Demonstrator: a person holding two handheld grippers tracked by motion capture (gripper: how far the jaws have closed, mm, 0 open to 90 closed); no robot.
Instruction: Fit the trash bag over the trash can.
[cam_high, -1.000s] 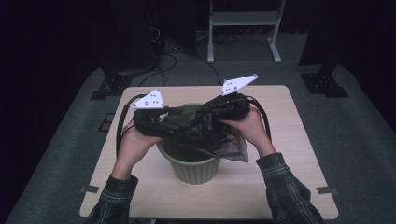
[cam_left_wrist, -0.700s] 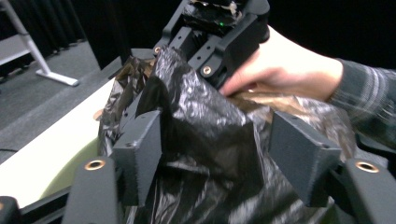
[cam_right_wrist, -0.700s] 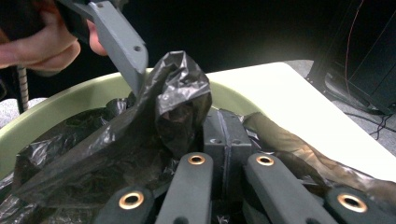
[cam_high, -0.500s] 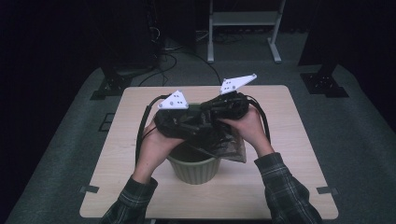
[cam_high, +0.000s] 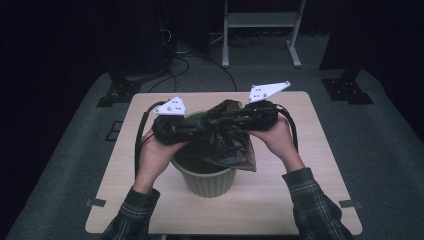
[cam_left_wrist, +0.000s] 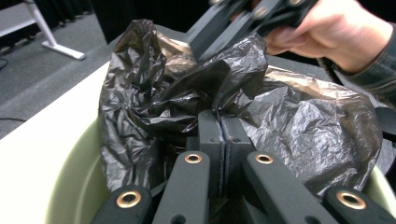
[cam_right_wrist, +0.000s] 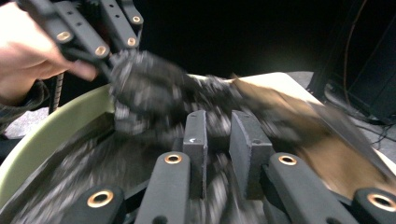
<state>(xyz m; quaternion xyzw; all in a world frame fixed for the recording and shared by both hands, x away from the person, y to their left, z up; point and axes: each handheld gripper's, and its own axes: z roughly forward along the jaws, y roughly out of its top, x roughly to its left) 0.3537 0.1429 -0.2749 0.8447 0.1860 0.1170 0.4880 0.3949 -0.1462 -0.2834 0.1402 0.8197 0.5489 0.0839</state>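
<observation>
Green bin (cam_high: 206, 181) centre frame, black bag (cam_high: 227, 142) bunched over its rim and half inside | left gripper (cam_high: 196, 131) back lower-left of the rim after crowding right half a second ago | left jaws pinched tight on bag (cam_left_wrist: 219, 100); right gripper (cam_high: 220, 119) jaws slightly apart around blurred plastic, grip unclear | both hands level, facing inward.

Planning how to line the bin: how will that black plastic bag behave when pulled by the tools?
Probably floppy: the black bag crumples and drapes over the green bin rim. Likely very light and thin, since brown shows through it. The left tool pinches only a fold, which may slip.
</observation>
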